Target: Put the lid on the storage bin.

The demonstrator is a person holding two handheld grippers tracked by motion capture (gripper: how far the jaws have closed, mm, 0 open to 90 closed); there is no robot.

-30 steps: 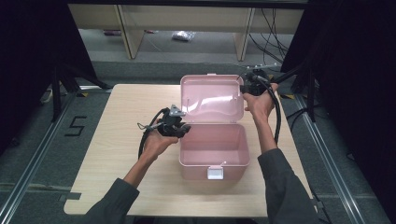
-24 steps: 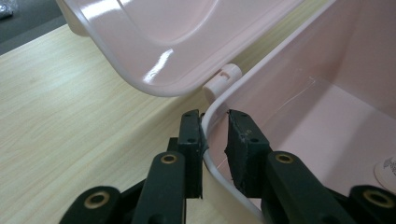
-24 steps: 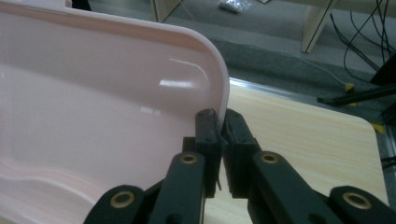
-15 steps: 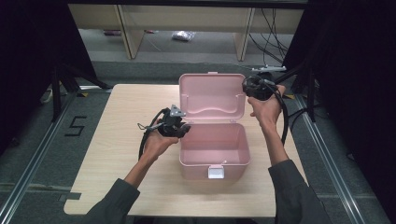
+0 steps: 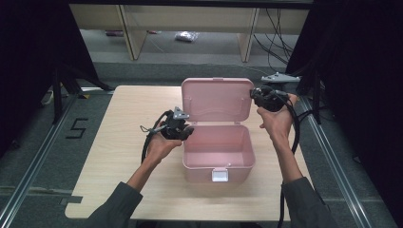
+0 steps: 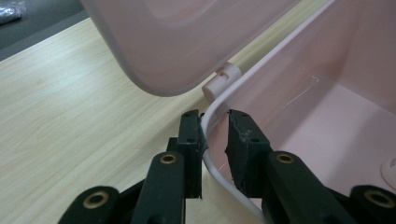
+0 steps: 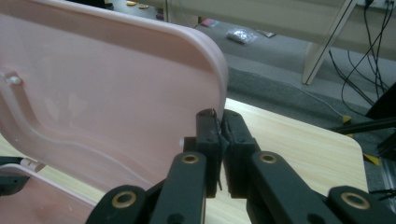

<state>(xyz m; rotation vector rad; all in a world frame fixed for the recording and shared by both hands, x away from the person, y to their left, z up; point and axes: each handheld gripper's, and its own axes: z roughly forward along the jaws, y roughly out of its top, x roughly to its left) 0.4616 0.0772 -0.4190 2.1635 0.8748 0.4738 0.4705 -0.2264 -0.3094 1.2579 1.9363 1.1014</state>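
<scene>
A pink plastic box [image 5: 199, 172] stands open on the table, its lid [image 5: 216, 99] raised upright at the back. My left gripper [image 5: 185, 132] is at the box's left rear corner. In the left gripper view its jaws [image 6: 215, 119] straddle the rim [image 6: 280, 51] near the hinge and are shut on it. My right gripper [image 5: 255, 95] is at the lid's upper right edge. In the right gripper view its jaws [image 7: 220, 114] are shut together with nothing between them, right beside the lid's [image 7: 102, 93] edge.
The box sits mid-table on the light wooden tabletop [image 5: 128, 118], with a white latch [image 5: 219, 175] on its front wall. Its inside looks bare. Cables trail from both grippers. Shelving legs and floor clutter lie beyond the far edge.
My right gripper has shifted a little toward the near side, beside the lid's right edge. The lid stays raised and the left gripper has not moved.
</scene>
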